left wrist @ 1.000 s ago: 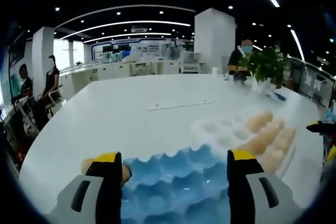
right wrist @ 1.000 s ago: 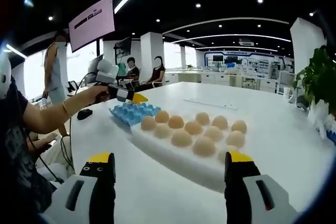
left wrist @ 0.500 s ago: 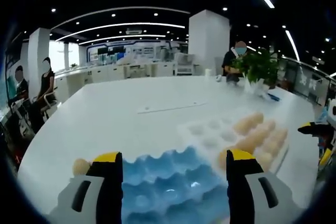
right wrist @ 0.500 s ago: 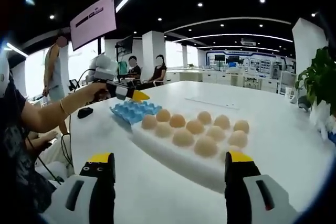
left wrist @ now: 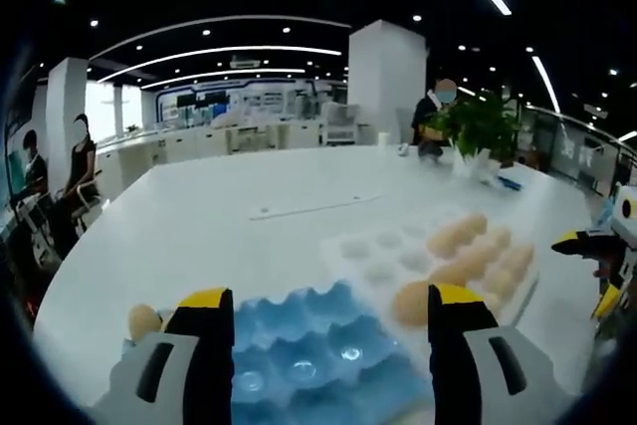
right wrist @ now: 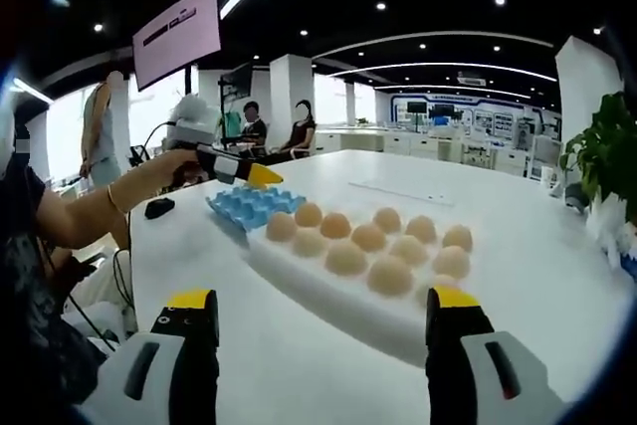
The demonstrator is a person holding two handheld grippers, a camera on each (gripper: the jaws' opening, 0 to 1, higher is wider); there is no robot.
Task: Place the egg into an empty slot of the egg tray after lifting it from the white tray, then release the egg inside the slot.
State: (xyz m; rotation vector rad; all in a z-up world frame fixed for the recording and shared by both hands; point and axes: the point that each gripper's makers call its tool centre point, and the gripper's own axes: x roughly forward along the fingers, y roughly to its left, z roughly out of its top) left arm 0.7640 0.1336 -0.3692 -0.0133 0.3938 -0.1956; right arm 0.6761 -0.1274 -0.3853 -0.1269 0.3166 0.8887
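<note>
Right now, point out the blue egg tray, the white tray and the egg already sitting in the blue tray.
Blue egg tray (left wrist: 309,330): left gripper view, on its dimpled middle.
White tray (right wrist: 328,301): right gripper view, on its bare near wall.
Egg in the blue tray (left wrist: 144,322): left gripper view, on its rounded top.

Ten eggs (right wrist: 387,276) sit in one white tray (right wrist: 328,301), one blue egg tray (right wrist: 247,208) lies at its far left, and one egg (left wrist: 144,321) sits in it.
</note>
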